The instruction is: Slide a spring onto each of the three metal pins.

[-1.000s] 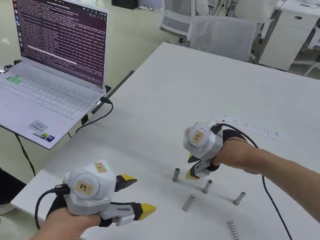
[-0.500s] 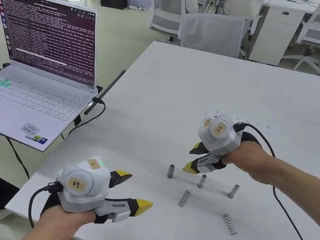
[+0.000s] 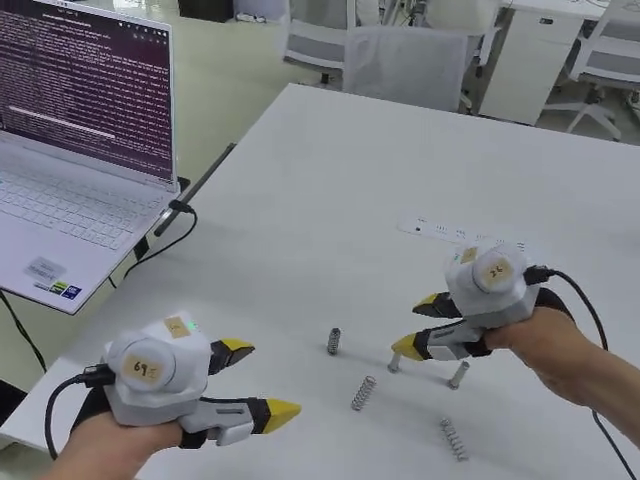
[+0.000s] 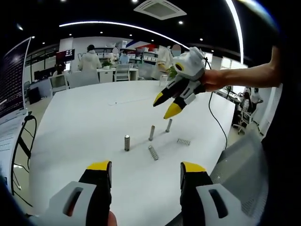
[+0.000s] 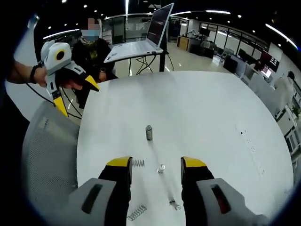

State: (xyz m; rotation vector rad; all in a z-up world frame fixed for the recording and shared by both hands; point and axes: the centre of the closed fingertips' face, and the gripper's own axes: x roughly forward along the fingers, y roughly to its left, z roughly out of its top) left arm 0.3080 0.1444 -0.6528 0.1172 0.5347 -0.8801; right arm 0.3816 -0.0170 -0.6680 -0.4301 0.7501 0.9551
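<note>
- Hovering over a bare pin (image 3: 394, 362), right gripper (image 3: 415, 324) is released, empty; left gripper (image 3: 262, 380) likewise.
- Near right gripper's tips lies a loose spring (image 3: 363, 393) — pinch it mid-coil, gently.

In the head view the laptop (image 3: 70, 170) is cut off by the left and top edges, and its screen text is too small to be read. The hand (image 3: 110, 445) behind the left gripper (image 3: 261, 379) is cut by the bottom edge. The top of the middle pin (image 3: 394, 365) is partly covered by a finger of the right gripper (image 3: 418, 323). The desk (image 3: 330, 200) is cropped at right.
</note>
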